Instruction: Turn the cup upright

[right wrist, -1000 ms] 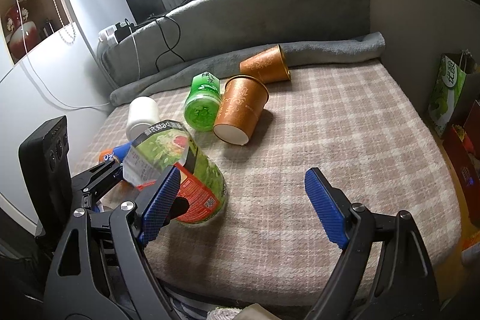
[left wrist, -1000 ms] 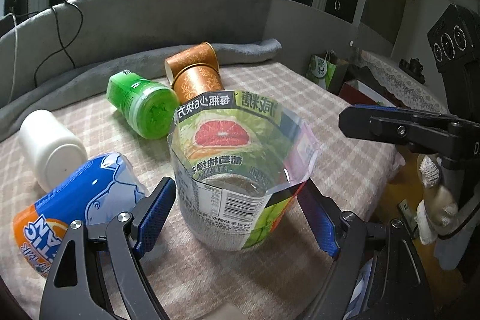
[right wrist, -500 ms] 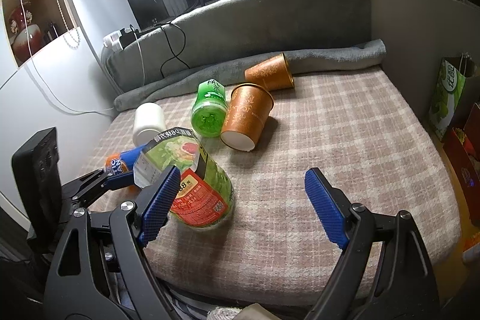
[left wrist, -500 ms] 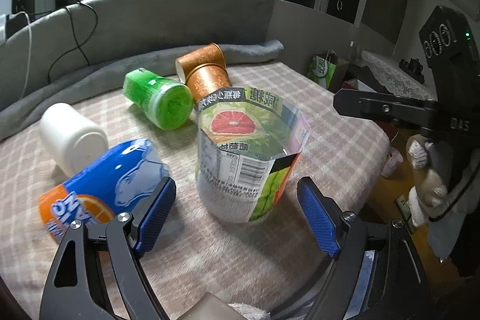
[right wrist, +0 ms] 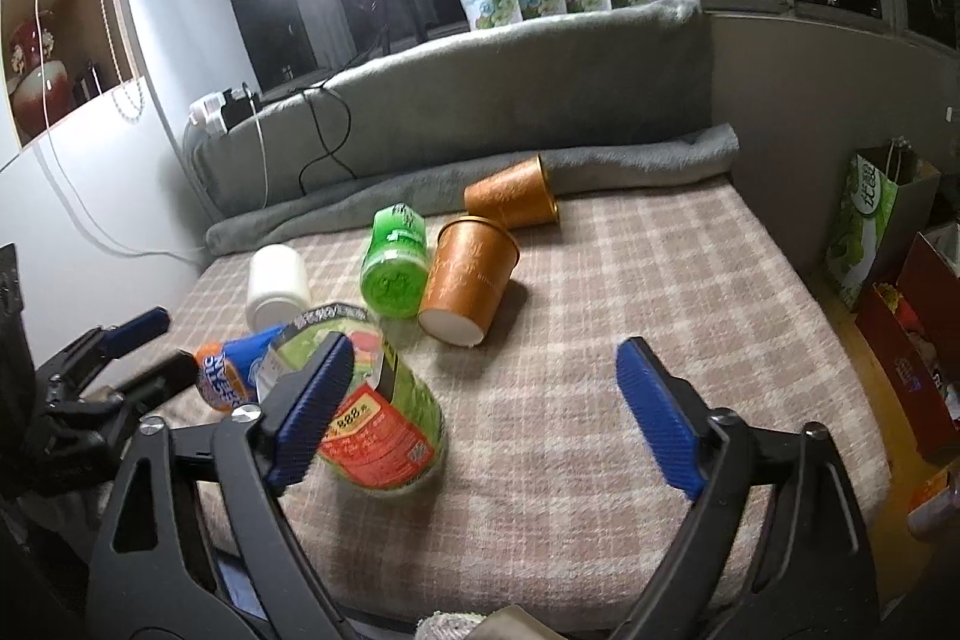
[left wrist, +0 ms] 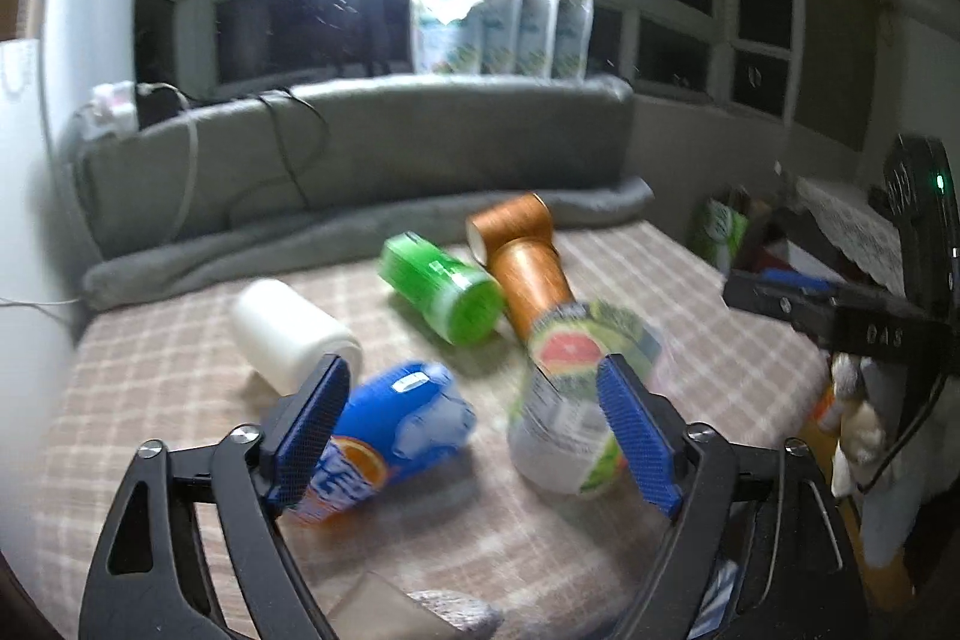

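Note:
A clear plastic cup with a grapefruit label stands upright on the checked cloth, open end up; it also shows in the right wrist view. My left gripper is open and empty, pulled back above it, the cup behind its right finger. My right gripper is open and empty near the front edge; its left finger overlaps the cup in view. Two brown paper cups lie on their sides further back.
A green cup, a white cup and a blue-orange cup lie on their sides to the left. A grey rolled blanket lines the back. The table's right edge drops to boxes and a bag.
My left gripper has drawn back and tilted up from the upright grapefruit cup, which stays standing. The left view is now blurred. My right gripper rose a little.

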`<state>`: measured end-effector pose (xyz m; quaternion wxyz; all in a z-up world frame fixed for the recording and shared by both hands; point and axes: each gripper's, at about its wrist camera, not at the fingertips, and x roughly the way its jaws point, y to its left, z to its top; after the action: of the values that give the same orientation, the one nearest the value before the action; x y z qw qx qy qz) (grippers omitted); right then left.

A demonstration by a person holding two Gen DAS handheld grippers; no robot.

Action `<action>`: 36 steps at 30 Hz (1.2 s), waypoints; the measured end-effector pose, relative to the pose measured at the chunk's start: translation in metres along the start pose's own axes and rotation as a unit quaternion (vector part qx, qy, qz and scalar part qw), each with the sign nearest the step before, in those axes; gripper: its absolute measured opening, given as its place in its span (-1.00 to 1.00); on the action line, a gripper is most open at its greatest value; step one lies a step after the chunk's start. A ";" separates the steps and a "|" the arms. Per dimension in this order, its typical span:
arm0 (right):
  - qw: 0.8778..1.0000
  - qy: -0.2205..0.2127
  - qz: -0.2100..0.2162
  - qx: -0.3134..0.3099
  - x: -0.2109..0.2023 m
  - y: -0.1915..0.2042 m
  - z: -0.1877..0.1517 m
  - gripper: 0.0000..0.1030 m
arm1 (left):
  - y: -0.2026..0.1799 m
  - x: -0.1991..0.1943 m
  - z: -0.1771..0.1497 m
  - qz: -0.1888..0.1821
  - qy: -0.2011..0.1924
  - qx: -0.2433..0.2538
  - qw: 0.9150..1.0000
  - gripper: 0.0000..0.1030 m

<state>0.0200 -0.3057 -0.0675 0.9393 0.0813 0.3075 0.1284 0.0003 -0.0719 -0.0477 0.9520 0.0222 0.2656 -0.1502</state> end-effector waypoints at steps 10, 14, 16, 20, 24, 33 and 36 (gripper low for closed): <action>0.998 -0.046 -0.036 -0.003 -0.008 0.001 0.010 0.96 | 0.014 -0.017 0.010 0.067 -0.051 -0.038 0.996 0.68; 0.995 -0.072 -0.063 -0.020 -0.013 0.009 0.012 1.00 | 0.020 -0.025 0.013 0.090 -0.070 -0.051 0.992 0.70; 0.994 -0.080 -0.070 -0.023 -0.014 0.011 0.013 1.00 | 0.022 -0.028 0.015 0.095 -0.076 -0.055 0.991 0.72; 0.992 -0.092 -0.080 -0.022 -0.016 0.015 0.015 1.00 | 0.025 -0.032 0.017 0.100 -0.082 -0.060 0.990 0.77; 0.990 -0.098 -0.097 -0.032 -0.015 0.020 0.016 1.00 | 0.026 -0.033 0.020 0.102 -0.083 -0.063 0.989 0.80; 0.988 -0.105 -0.110 -0.038 -0.016 0.024 0.018 1.00 | 0.031 -0.032 0.021 0.098 -0.080 -0.075 0.989 0.80; 0.987 -0.107 -0.115 -0.041 -0.017 0.025 0.018 1.00 | 0.032 -0.034 0.021 0.099 -0.081 -0.076 0.989 0.80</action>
<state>0.0129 -0.2877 -0.0377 0.9778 0.0196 0.2073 0.0228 -0.0070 -0.0351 -0.0133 0.9795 -0.0366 0.1945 -0.0362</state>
